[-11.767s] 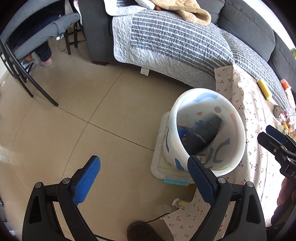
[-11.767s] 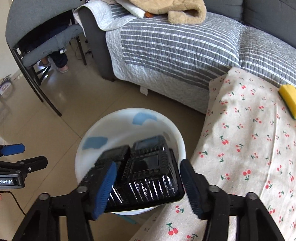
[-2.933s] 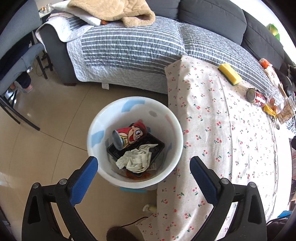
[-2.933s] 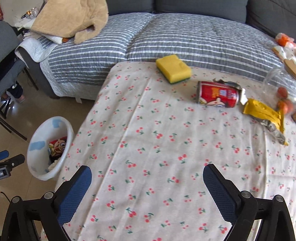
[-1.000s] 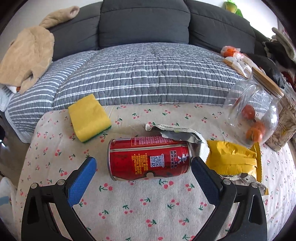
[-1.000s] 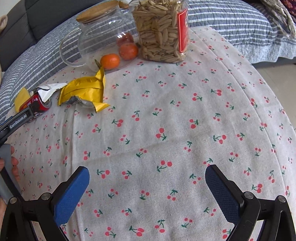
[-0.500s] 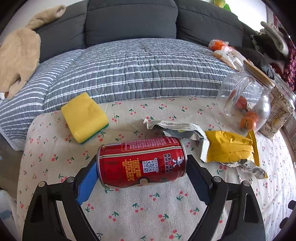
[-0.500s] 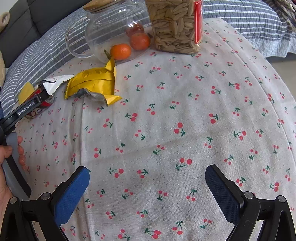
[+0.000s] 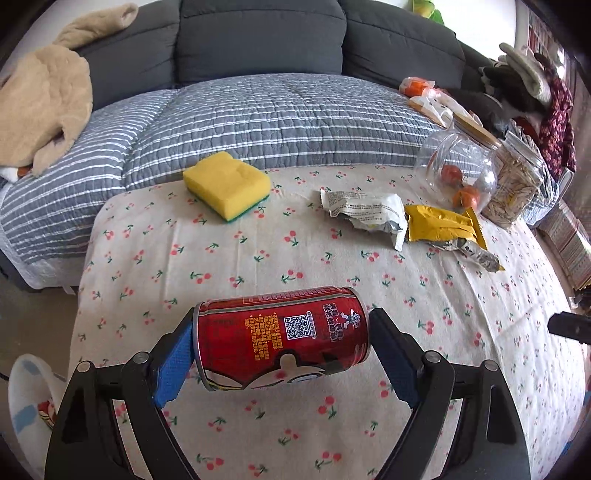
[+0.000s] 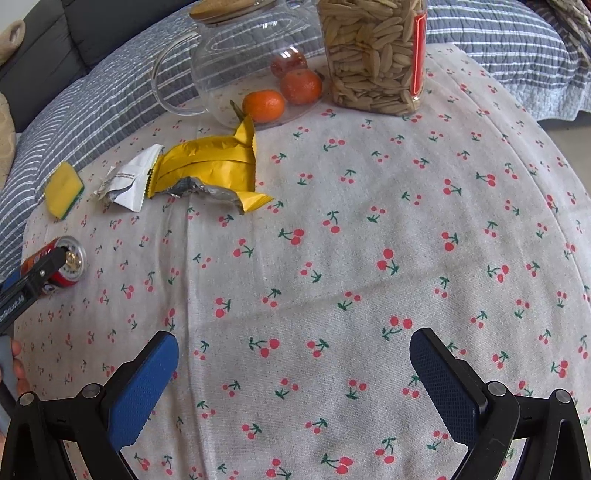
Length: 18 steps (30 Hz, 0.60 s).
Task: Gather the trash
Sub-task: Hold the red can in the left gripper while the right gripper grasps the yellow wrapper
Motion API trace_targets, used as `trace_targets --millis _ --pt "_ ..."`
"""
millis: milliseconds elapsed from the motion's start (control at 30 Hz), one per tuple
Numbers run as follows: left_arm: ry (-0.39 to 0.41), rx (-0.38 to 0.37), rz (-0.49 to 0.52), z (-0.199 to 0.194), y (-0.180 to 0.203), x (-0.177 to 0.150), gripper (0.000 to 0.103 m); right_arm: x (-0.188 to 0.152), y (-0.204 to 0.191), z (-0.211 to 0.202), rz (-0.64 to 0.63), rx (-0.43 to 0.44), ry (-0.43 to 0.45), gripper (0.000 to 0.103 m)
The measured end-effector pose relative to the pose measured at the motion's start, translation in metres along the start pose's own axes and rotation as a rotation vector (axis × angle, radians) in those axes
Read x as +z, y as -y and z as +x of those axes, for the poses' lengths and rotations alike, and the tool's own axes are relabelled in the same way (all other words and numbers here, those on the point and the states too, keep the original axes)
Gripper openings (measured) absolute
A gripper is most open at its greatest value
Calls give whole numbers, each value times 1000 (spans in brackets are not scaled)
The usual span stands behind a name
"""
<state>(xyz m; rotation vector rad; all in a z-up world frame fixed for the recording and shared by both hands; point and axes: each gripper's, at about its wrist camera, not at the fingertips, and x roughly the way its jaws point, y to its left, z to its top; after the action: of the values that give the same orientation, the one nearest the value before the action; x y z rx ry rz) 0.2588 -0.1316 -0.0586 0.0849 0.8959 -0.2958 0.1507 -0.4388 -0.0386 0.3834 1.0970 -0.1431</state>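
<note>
- The left claw (image 9: 281,343) grips the red can (image 9: 282,338) end to end: 1 blue pad presses on each flat end, and the can lies sideways between them, above the cherry-print cloth of the table (image 9: 229,266).
- From the right wrist view, the same can (image 10: 61,267) shows at the far left, its silver top facing the camera with a black finger of the left claw across it.
- The right claw (image 10: 293,376) stands wide, with nothing between its 2 blue pads, only bare cloth beneath.
- A white crumpled wrapper (image 9: 364,214) and a yellow wrapper (image 9: 443,229) lie on the table touching each other, well apart from both claws.
- A yellow sponge (image 9: 227,184) sits near the table's far edge, beside the striped quilt (image 9: 258,114) on the grey sofa (image 9: 258,33).
- Behind the wrappers stand a glass jug (image 10: 251,62) with 3 small orange fruits inside and, just beside it, a clear jar of seeds (image 10: 373,55).
- A white bin (image 9: 26,402) shows on the floor at the lower left of the left wrist view, off the table's edge.
- Part of a person's hand (image 10: 14,369) shows at the left rim.
</note>
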Motion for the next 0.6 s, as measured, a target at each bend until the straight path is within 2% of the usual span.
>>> trace_targets --millis 167,300,533,600 --pt "13 -17 -10 -28 -21 -16 90 1 -11 4 -8 -2 -5 103" --pt "21 -37 -70 -44 -42 -21 90 0 -20 7 -36 -11 -17 103" --pt "36 -50 -121 -62 -76 -25 90 4 -1 19 16 -17 -72 102" --pt "43 -48 -131 -64 -83 -24 90 15 2 20 15 -27 -61 98"
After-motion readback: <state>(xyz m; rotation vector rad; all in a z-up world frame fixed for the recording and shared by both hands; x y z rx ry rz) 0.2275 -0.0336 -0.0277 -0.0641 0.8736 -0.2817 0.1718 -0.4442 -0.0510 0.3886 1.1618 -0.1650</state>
